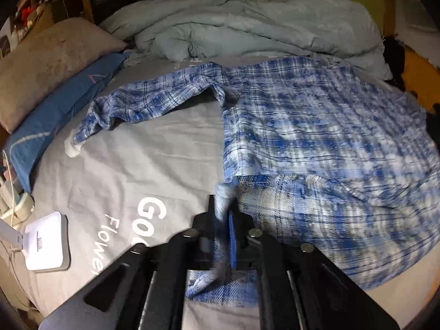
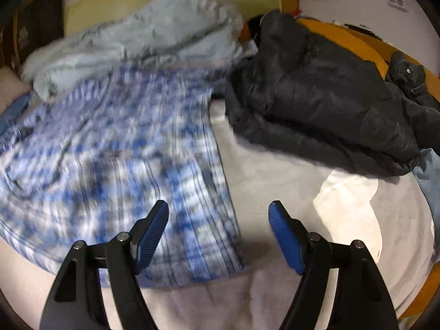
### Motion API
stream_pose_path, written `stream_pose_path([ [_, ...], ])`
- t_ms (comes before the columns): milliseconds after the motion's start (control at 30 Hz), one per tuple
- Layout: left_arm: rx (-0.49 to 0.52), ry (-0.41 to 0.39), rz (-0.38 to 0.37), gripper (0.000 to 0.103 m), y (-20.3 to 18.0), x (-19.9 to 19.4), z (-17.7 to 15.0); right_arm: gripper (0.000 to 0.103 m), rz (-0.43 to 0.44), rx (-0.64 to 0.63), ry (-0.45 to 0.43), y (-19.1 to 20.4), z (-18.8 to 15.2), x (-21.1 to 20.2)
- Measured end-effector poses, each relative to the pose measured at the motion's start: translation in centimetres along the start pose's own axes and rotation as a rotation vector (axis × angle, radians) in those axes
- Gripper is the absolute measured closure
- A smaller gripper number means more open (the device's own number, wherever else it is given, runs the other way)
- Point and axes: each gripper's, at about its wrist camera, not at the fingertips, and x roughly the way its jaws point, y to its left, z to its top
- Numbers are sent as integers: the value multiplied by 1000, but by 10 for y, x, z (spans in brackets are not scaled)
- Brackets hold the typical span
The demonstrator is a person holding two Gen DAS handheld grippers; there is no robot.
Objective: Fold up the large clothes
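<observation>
A big blue and white checked shirt [image 1: 316, 126] lies spread out on a bed with a grey sheet [image 1: 154, 165]. One long sleeve [image 1: 143, 104] sticks out to the left side in the left wrist view and lies flat on the sheet. The bottom corner of the shirt is bunched up and pinched in the left gripper [image 1: 224, 209]. Its two black fingers are squeezed close together on that bit of cloth, and some of the cloth hangs down behind them.

The right gripper [image 2: 218, 225] is over the other edge of the shirt [image 2: 110, 165]. Its fingers with blue ribbed pads [image 2: 151, 233] are wide apart and nothing is between them. The left finger is over the shirt and the right finger is over the pale sheet [image 2: 261, 181]. The shirt looks blurry in this view.

Behind the shirt, a light blue fluffy blanket [image 1: 247, 27] is heaped up and touches the top edge of the shirt. A dark puffy jacket [image 2: 316, 96] lies in a pile just beside the shirt, on its right. A soft brown pillow [image 1: 46, 66] and a blue pillow [image 1: 63, 107] sit at the left side of the bed. A small white box with a strap [image 1: 46, 244] lies on the sheet near white letters [image 1: 148, 214] printed on it. An orange wooden bed frame [image 2: 357, 44] runs behind the jacket.
</observation>
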Motion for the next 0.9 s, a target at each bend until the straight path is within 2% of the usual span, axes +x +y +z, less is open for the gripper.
stream_pose_path([
  [33, -2, -11, 19, 72, 0, 0, -1, 34, 24, -4, -23, 1, 4, -3],
  [100, -28, -34, 32, 34, 0, -4, -2, 40, 55, -31, -36, 7, 10, -1],
  [133, -40, -38, 36, 26, 1, -6, -2, 42, 66, -57, -28, 13, 13, 2],
  [167, -44, -32, 47, 21, 1, -6, -3, 51, 66, -78, -14, 18, 15, 7],
  [200, -40, -24, 57, 21, 0, -6, -5, 61, 65, -114, 24, 24, 15, 16],
  [267, -22, -15, 42, 21, -3, -3, -9, 67, 65, -142, 95, 29, 13, 35],
  [333, -2, 5, 50, 21, -7, 1, -11, 67, 66, -131, 127, 28, 13, 48],
  [433, 10, 8, 47, 21, -13, 5, -13, 66, 64, -121, 112, 23, 18, 51],
  [500, 25, 17, 56, 21, -17, 10, -14, 57, 51, -112, 101, 20, 20, 53],
  [567, 41, 30, 86, 21, -21, 18, -15, 57, 57, -110, 82, 20, 21, 54],
  [633, 52, 51, 102, 21, -23, 27, -16, 71, 75, -140, 65, 25, 22, 55],
  [667, 53, 60, 106, 21, -23, 30, -17, 96, 70, -155, 64, 27, 21, 56],
  [700, 52, 64, 116, 21, -22, 32, -18, 101, 31, -168, 72, 29, 21, 58],
  [767, 43, 56, 129, 21, -20, 32, -20, 101, -8, -124, 41, 26, 23, 50],
  [900, 12, 43, 129, 21, -12, 28, -19, 101, -76, -64, -154, 17, 36, 9],
])
